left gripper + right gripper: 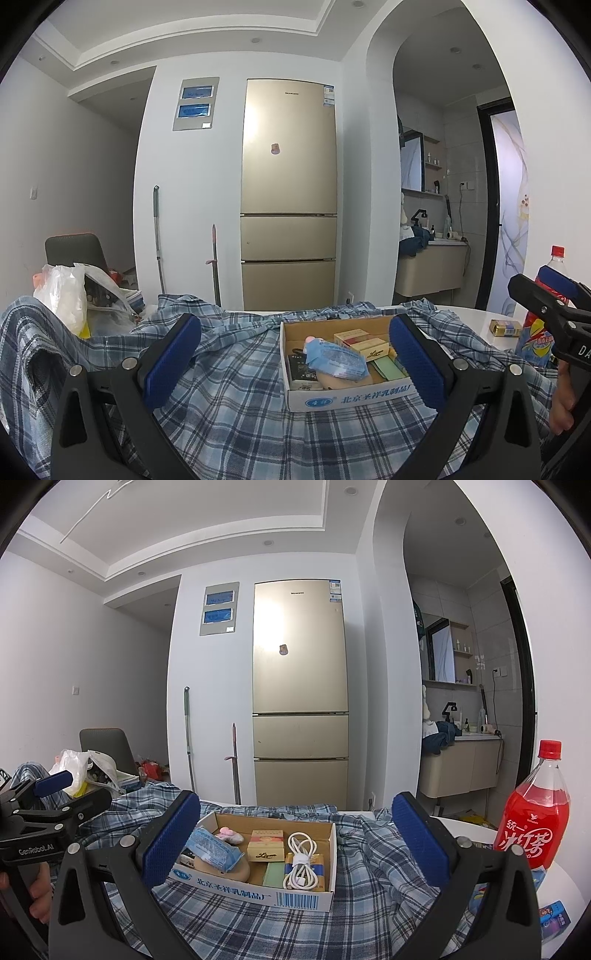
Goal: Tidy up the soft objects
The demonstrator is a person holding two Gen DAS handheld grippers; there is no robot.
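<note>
"北京圣祥乳制品厂" on cardboard box (pixel 236 884)

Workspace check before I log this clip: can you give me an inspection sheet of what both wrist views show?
Surface: white table, mostly covered by cloth.
Job's things: blue plaid shirt spread flat and rumpled; cardboard box resting on it.
Clutter: box holds a blue tissue pack, small cartons, a pink trinket; red drink bottle upright at right; white plastic bag at left.
Grippers: left tongs open, empty; right tongs open, empty; both above the shirt.
Cables: coiled white cable in the box.
Surroundings: gold fridge, mop handles, chair, washbasin alcove.
</note>
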